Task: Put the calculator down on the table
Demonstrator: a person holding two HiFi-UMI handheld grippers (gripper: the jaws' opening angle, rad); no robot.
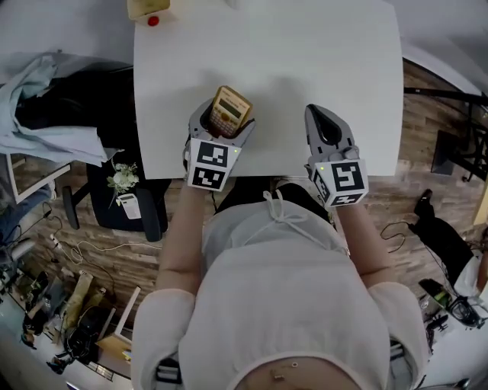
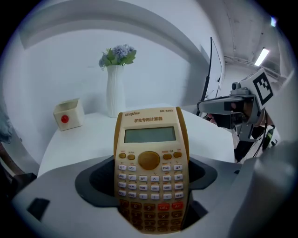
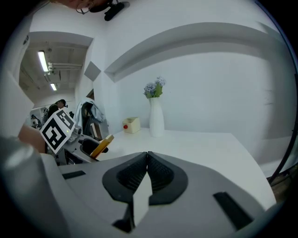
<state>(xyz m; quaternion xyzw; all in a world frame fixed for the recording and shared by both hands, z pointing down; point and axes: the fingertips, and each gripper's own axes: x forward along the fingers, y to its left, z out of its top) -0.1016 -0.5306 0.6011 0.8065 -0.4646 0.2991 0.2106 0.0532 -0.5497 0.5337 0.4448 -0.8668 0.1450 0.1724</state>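
One white table (image 1: 305,61) fills the head view from 10 to 2 o'clock, and most of its top is bare, with open room across the middle, toward 12 and out to the right edge at 2. Off its left edge, at 9 o'clock, one dark chair (image 1: 76,99) carries a pale cloth (image 1: 38,114), close to the table's side. Two grippers hang over the near edge. The left gripper (image 1: 226,118) (image 2: 150,179) is at 11 o'clock, and its jaws pinch the lower half of the one calculator (image 1: 230,111) (image 2: 150,172). The calculator stands nearly upright between the pads, keys toward the camera and screen end up, over the table's near left part. No view shows whether its lower end touches the top. The right gripper (image 1: 319,114) (image 3: 148,160) is at 1 o'clock, well apart from the left, with its jaws pressed together on nothing. In the left gripper view, one white vase (image 2: 115,95) (image 3: 156,118) with flowers stands at 12 o'clock by the far edge, beyond the calculator. One small box (image 1: 149,9) (image 2: 67,114) (image 3: 132,124) with a red button sits at the far left corner, at 10 o'clock. Nothing lies between the calculator and those two.
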